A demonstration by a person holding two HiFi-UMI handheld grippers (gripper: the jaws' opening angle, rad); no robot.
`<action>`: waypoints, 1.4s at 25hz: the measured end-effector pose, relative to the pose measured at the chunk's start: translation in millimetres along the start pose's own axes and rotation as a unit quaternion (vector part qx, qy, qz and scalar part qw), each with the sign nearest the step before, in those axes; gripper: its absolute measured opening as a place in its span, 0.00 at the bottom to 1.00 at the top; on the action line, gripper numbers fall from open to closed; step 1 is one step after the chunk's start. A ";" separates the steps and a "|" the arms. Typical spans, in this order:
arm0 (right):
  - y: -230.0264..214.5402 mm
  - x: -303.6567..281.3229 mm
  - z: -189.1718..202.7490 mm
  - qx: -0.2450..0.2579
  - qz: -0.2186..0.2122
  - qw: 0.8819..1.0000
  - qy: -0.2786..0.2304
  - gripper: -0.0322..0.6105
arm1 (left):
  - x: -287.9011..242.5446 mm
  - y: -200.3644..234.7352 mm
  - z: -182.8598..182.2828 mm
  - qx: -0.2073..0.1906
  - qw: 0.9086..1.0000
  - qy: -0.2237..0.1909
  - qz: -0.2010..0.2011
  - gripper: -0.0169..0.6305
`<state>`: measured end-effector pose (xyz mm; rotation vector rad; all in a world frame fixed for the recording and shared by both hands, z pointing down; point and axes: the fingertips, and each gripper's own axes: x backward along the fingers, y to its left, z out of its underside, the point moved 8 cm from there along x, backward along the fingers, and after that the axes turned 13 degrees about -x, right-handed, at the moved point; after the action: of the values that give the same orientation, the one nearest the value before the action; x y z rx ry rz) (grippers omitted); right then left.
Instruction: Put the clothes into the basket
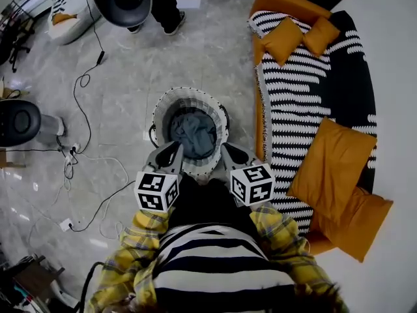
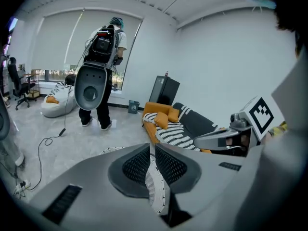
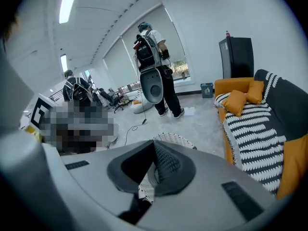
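Nearest us, our left gripper [image 1: 176, 149] and right gripper [image 1: 225, 150] clamp the near rim of the basket [image 1: 189, 94], soft clothes [image 1: 194, 132] inside, which we judge light and stiff enough to hold there.

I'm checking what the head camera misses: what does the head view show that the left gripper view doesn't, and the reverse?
Head view only: grey-blue clothes lying inside the basket. Left gripper view only: the left gripper shut on the basket's woven rim, and a black cabinet by the wall. Both: the striped sofa with orange cushions, and the right gripper.
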<state>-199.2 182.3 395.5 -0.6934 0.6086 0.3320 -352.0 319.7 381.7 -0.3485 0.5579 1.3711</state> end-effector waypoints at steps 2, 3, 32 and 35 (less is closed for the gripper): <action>3.3 5.9 -2.8 0.002 0.002 1.000 -0.010 0.09 | 5.0 -1.1 -4.5 -0.004 1.000 -0.005 -0.002 0.10; 5.4 8.4 -4.3 0.002 0.002 1.000 -0.014 0.09 | 7.6 -0.7 -6.5 -0.005 1.000 -0.008 -0.003 0.10; 7.6 19.5 -10.3 -0.019 0.013 1.000 -0.022 0.09 | 10.6 4.7 -7.0 0.001 1.000 -0.003 -0.010 0.09; 4.9 18.7 -11.1 -0.024 0.015 0.999 -0.023 0.09 | 6.7 3.7 -7.9 -0.001 1.000 -0.002 -0.006 0.09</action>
<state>-191.5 180.0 374.7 -0.7209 0.5689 0.3901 -356.3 321.6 371.7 -0.3497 0.5504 1.3601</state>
